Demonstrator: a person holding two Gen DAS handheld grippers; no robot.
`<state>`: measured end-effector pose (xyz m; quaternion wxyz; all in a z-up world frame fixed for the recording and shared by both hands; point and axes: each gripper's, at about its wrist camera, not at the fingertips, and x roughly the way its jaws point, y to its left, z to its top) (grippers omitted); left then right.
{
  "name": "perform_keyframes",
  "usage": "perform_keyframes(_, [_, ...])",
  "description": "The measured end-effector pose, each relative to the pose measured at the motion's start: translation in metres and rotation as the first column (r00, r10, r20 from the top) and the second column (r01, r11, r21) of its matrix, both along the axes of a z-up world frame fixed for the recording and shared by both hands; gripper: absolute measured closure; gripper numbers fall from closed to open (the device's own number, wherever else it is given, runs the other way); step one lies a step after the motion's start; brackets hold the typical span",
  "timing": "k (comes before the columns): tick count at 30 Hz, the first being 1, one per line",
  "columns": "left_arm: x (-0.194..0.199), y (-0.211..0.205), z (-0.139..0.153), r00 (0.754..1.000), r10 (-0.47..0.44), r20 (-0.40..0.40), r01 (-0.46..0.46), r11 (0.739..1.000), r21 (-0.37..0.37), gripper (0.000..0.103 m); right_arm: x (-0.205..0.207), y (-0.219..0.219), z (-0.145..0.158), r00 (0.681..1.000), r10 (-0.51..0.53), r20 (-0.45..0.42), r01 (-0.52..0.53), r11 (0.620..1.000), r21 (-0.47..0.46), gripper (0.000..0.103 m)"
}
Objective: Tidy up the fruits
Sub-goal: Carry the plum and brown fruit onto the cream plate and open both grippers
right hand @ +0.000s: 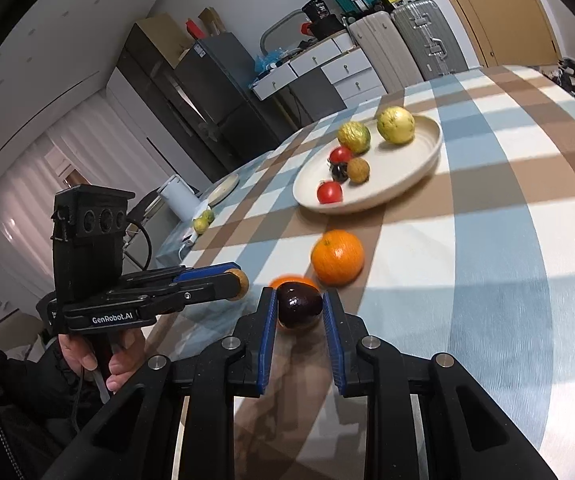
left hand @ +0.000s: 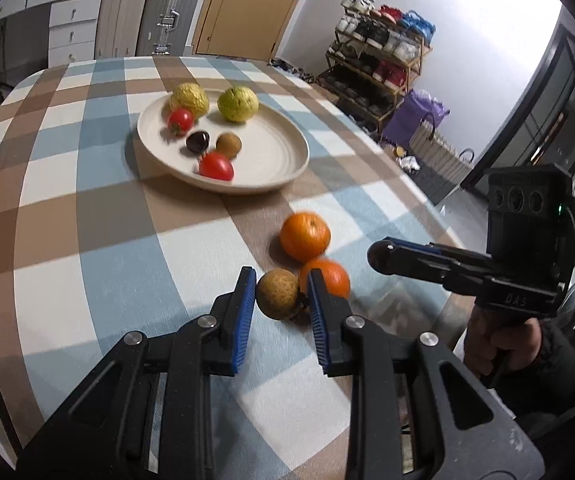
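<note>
On the tabletop (left hand: 87,208), under a blue, brown and white checked cloth, the largest piece is my cream plate (left hand: 271,148); it sits toward the far edge, about midway across; in it lie two yellow-green bumpy fruits (left hand: 237,103) at the far rim, two red tomatoes (left hand: 216,166), a dark plum-like fruit (left hand: 198,142) and a small brown fruit (left hand: 229,145) between them, all close together on the plate's left half as the left camera shows it.

Nearer the front edge, bare cloth carries two oranges (left hand: 305,236); the farther one stands clear, well apart from the plate; the nearer one is half hidden behind my grippers.

Left gripper (left hand: 281,294): clenched on a round tan-brown fruit (left hand: 277,294); both blue pads press its sides; from the right camera it looks held clear above the cloth, near the left edge of the table.

Right gripper (right hand: 300,306): clamped on a dark, glossy purple-black fruit (right hand: 300,306), a pad on each flank; it hangs just in front of the nearer orange; whether it touches the cloth I cannot tell.

A hand (left hand: 495,344) in a dark sleeve grips each handle.
</note>
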<state>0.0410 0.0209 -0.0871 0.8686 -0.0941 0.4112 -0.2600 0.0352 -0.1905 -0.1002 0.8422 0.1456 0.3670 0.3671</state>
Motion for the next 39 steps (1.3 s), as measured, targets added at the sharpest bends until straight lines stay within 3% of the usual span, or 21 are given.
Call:
perform_keyframes(9, [0.042,0.006,0.036,0.997,0.024,0.072,-0.024,1.000,0.004,0.080,0.036,0.007,0.023,0.999,0.006,0.034,-0.006,1.000,0.004,0.079])
perform_keyframes(18, [0.113,0.002,0.062,0.993,0.054,0.108,-0.052,0.998,-0.022,0.079,0.099,0.016,0.040,0.998,-0.012,0.064,0.012,1.000,0.000,0.079])
perform_keyframes(28, [0.197,-0.007,0.047,0.996,0.076,0.036,-0.073,0.996,-0.057,0.079,0.170,0.035,0.041,0.998,-0.024,0.065,0.029,0.997,-0.067,0.079])
perform_keyframes(39, [0.242,-0.028,0.021,0.999,0.041,-0.007,-0.041,0.998,-0.038,0.079,0.204,0.041,0.012,1.000,-0.010,0.012,0.012,0.992,-0.124,0.079])
